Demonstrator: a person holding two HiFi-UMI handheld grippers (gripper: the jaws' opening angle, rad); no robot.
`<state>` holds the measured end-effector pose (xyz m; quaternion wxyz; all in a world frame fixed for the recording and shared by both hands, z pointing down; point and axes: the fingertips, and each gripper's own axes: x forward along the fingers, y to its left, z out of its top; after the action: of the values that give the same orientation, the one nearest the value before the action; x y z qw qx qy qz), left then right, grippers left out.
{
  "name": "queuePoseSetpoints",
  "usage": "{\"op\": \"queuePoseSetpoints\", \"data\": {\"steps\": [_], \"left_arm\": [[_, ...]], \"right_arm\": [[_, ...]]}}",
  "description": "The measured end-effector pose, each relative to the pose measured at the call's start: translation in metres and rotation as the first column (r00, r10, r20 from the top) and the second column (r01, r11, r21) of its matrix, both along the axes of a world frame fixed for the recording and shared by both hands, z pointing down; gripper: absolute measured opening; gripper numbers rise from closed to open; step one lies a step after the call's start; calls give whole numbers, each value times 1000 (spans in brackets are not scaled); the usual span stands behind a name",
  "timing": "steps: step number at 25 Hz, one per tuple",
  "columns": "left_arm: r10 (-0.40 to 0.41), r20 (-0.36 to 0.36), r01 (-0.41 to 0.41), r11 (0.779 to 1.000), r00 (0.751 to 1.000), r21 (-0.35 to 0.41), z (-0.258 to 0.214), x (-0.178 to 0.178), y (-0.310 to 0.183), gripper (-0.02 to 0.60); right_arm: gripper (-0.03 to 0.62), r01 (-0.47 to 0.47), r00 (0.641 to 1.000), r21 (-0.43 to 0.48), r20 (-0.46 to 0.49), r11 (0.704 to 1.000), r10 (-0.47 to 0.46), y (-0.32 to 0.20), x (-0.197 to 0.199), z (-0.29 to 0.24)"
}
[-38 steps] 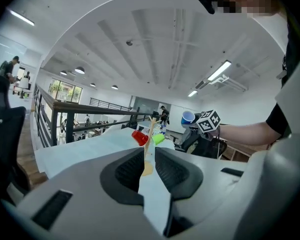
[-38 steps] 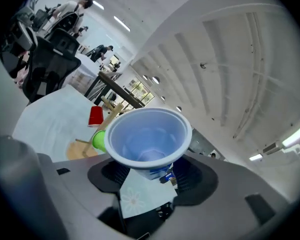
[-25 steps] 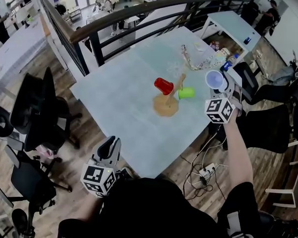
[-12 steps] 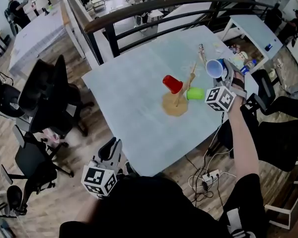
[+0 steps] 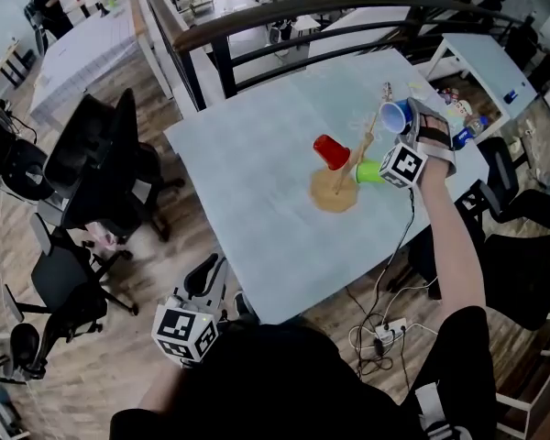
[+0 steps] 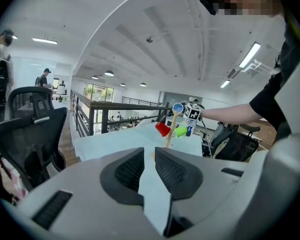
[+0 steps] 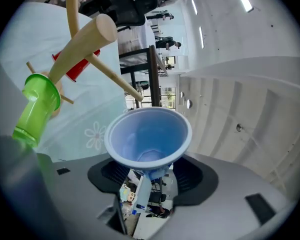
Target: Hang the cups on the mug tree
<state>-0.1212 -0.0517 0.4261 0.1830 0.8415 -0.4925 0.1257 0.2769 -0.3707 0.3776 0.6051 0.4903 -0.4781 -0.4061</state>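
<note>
A wooden mug tree (image 5: 350,165) stands on the pale table (image 5: 257,181), with a red cup (image 5: 331,151) and a green cup (image 5: 370,171) hanging on its pegs. My right gripper (image 5: 405,126) is shut on the lower part of a blue cup (image 5: 396,115), just right of the tree's top. In the right gripper view the blue cup (image 7: 149,136) shows its inside, with a thick peg (image 7: 82,39), the green cup (image 7: 35,109) and the red cup (image 7: 77,66) close ahead. My left gripper (image 6: 150,161) hangs off the table's near edge, its jaws slightly apart and empty.
Black office chairs (image 5: 101,168) stand left of the table. A dark railing (image 5: 284,16) runs behind it. Bottles and clutter (image 5: 458,117) lie at the table's far right. A power strip and cables (image 5: 385,324) lie on the floor near the right arm.
My right gripper has carried the blue cup in toward the top of the mug tree and rolled, tipping the cup. The left gripper stays low by the table's near edge.
</note>
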Motion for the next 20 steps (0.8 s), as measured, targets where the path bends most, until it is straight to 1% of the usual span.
{"op": "queuePoseSetpoints", "data": {"steps": [6, 14, 18, 20], "left_arm": [[-4, -15, 4, 1000, 1000, -7, 2, -6, 6, 74], [-5, -40, 4, 1000, 999, -23, 9, -12, 6, 74], [11, -54, -13, 1000, 998, -27, 11, -8, 3, 74], [24, -53, -25, 999, 998, -24, 9, -5, 1, 74]], "right_arm": [[287, 39, 996, -12, -74, 999, -39, -5, -22, 1], [287, 132, 984, -11, -120, 991, -133, 21, -57, 9], [287, 176, 977, -5, -122, 984, -175, 29, -70, 15], [287, 187, 971, -7, -151, 982, -186, 32, -72, 16]]}}
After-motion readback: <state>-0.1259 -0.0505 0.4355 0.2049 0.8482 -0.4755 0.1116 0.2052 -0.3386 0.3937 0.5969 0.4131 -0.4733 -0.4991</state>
